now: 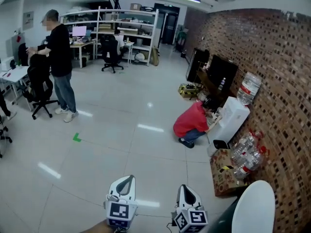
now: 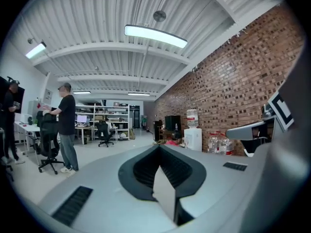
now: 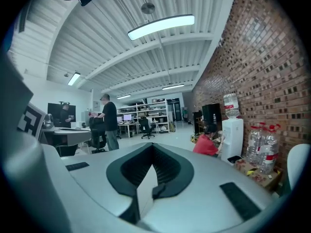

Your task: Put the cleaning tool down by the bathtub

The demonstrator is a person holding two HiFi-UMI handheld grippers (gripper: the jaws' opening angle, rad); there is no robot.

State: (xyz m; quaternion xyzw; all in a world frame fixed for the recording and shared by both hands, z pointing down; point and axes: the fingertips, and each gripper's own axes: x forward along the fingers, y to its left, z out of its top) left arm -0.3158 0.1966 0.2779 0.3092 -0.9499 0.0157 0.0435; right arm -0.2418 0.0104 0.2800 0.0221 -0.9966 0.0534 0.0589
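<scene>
The left claw [image 1: 128,179] and the right claw [image 1: 186,188] sit low in the head view at about 6 o'clock. Each is a smooth white plastic wedge narrowing to a dark tip, with a black-and-white marker cube [image 1: 120,212] behind it. Both point toward 12 o'clock across the floor. In the left gripper view the ribbed black pads [image 2: 146,171] meet in a closed V with nothing between them. The right gripper view shows the same: jaws together and empty. The cleaning tool shows in no view, so its place and its long axis cannot be told. At 5 o'clock a smooth, matte white rounded shape [image 1: 252,210] curves in from the bottom edge; what it is I cannot tell. The floor [image 1: 121,130] is glossy pale tile that mirrors the ceiling lights, with a small green mark [image 1: 77,138] at 9 o'clock. A rough red-brown brick wall [image 1: 272,57] runs along the 3 o'clock side. Against it stands a boxy white water dispenser [image 1: 232,118] topped by a clear bottle [image 1: 249,89]. A person in a red top [image 1: 191,123] crouches just beside the dispenser. Nearer, at 4 o'clock, clear plastic bottles [image 1: 245,154] lie on a cardboard box [image 1: 223,178]. At 10 o'clock a person in black [image 1: 60,62] stands by a black office chair [image 1: 41,89].
</scene>
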